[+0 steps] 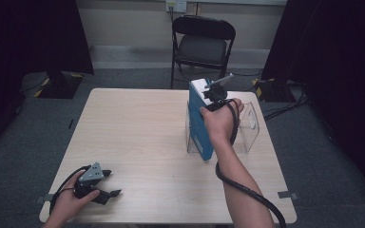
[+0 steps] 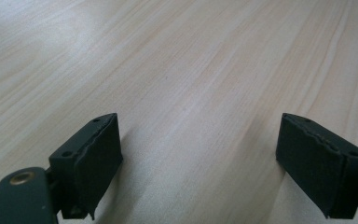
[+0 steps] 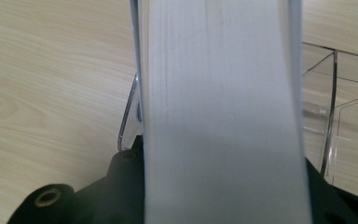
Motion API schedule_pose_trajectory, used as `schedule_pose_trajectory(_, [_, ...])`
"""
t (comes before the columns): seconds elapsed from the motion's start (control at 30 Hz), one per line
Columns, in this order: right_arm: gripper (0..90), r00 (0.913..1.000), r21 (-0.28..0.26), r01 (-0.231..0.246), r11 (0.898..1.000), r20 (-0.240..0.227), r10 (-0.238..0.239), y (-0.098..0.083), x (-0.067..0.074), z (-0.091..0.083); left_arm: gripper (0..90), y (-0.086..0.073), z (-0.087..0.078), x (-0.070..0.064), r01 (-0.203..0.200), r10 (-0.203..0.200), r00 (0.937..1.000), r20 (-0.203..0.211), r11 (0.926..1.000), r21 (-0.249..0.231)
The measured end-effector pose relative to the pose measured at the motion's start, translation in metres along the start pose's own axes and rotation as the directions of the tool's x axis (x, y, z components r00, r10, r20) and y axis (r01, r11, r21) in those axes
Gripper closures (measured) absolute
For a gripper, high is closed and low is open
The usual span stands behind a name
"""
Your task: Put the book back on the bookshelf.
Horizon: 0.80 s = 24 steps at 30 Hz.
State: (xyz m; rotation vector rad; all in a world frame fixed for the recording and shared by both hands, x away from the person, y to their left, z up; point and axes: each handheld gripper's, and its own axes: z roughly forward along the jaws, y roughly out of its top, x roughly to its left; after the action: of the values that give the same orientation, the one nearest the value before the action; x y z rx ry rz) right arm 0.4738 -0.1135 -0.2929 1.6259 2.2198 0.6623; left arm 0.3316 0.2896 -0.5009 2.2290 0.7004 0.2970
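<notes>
At lower left of the high view the left gripper (image 1: 105,183) rests on the table (image 1: 138,137), jaws wide and empty, while right of centre the right gripper (image 1: 212,95), clamped on the upright blue book (image 1: 198,124), seems to be slotting it into the clear stand (image 1: 249,128), which calls for lowering it straight.

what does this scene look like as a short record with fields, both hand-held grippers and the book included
work in hand: standing a thick blue book upright in a clear acrylic holder
right hand-held gripper: clamped across the book's top, white page edges between its jaws
left hand-held gripper: jaws wide apart with nothing between them, low over the table's near left corner
book position: upright at the holder's left end; whether it is fully seated cannot be told
surface: light wood table
background: black folding chair beyond the far edge
</notes>
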Motion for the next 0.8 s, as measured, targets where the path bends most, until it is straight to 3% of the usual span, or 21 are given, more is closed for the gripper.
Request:
schedule_pose_trajectory(0.47, [60.5,0.9992,-0.025,0.039,0.999,0.003,-0.039,-0.0024,0.0036,0.0075,13.7,-0.0002,-0.0002,0.0002,-0.004,0.004,1.0000,0.002,1.0000,0.001])
schedule_pose_trajectory(0.67, [56.6,0.9996,-0.050,0.006,0.999,-0.029,-0.008,-0.0033,-0.0013,0.0057,13.7,-0.0003,-0.0004,0.0003,-0.005,0.005,1.0000,0.002,1.0000,0.001])
schedule_pose_trajectory(0.8, [48.4,0.9990,-0.086,-0.001,0.996,-0.044,-0.003,-0.0020,-0.0052,0.0006,13.7,-0.0003,-0.0004,0.0003,-0.005,0.005,1.0000,0.002,1.0000,0.001])
